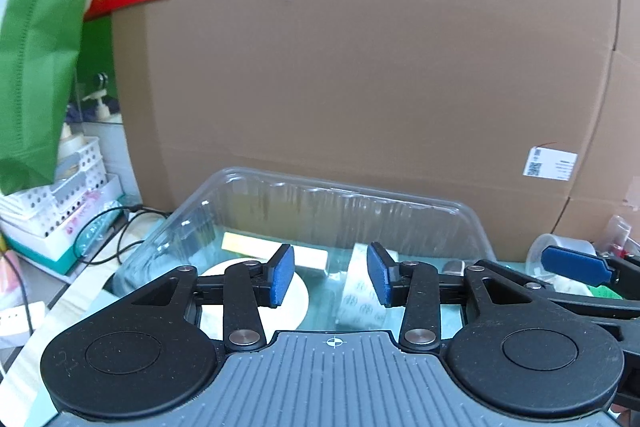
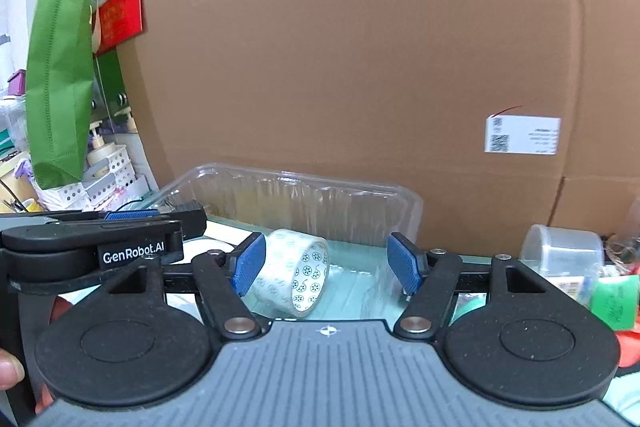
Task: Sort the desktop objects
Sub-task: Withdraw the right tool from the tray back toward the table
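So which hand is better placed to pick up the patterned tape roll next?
Right, probably. The patterned tape roll lies just ahead of the right tongs, near their left pad, with nothing between them. The left tongs are open too, but the roll sits off to their right.

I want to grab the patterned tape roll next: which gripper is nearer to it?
Probably the right. The right gripper has the tape roll between its open fingers, against its left pad. The left gripper sits alongside; the roll lies just beyond its right pad.
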{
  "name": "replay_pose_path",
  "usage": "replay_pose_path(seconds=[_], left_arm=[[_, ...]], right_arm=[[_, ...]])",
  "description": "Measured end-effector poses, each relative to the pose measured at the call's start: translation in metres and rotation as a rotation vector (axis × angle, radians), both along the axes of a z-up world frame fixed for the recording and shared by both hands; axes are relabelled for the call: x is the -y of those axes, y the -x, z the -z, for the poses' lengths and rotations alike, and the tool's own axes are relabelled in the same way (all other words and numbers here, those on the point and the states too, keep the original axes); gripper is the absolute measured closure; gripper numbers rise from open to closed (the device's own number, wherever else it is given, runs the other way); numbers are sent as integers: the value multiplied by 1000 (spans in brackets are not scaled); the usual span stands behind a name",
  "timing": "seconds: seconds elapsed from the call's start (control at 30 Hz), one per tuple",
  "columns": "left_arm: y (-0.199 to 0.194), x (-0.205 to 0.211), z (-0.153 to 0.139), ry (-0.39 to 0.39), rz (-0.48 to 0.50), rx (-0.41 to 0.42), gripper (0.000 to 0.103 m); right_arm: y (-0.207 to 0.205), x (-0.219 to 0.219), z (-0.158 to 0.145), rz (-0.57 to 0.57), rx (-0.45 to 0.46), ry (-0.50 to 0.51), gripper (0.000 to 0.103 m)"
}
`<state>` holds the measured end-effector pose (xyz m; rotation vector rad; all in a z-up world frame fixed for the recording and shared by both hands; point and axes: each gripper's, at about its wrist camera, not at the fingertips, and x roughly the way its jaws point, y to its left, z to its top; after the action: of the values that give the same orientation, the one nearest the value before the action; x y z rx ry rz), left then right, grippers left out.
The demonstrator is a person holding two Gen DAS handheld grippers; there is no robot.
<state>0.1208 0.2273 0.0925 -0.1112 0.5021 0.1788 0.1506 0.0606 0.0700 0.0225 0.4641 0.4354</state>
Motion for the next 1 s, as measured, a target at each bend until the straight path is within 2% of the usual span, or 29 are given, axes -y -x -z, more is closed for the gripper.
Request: replay_pose_path(seconds=[0.07,0.3,0.53,0.73,0.9,1.0], left_arm=[[11,3,-1,1,-8,10,39],[49,14,-4,-13,-30,33,34],[92,31,-7,-84,-54,61,26],[118,47,-6,-103,-43,70,21],[135,75,0,-102,-2,79,18],[141,97,8,-115,25,90,14]], right_arm=[[12,7,-2,6,14,-13,30],[54,33,-11,43,75,-56,22],[93,54,-12,43,108,-83,17],[122,73,-12,58,136,-76,15],[146,95,-11,111,183,-44,5],[159,115,-7,158,223,-12,3]])
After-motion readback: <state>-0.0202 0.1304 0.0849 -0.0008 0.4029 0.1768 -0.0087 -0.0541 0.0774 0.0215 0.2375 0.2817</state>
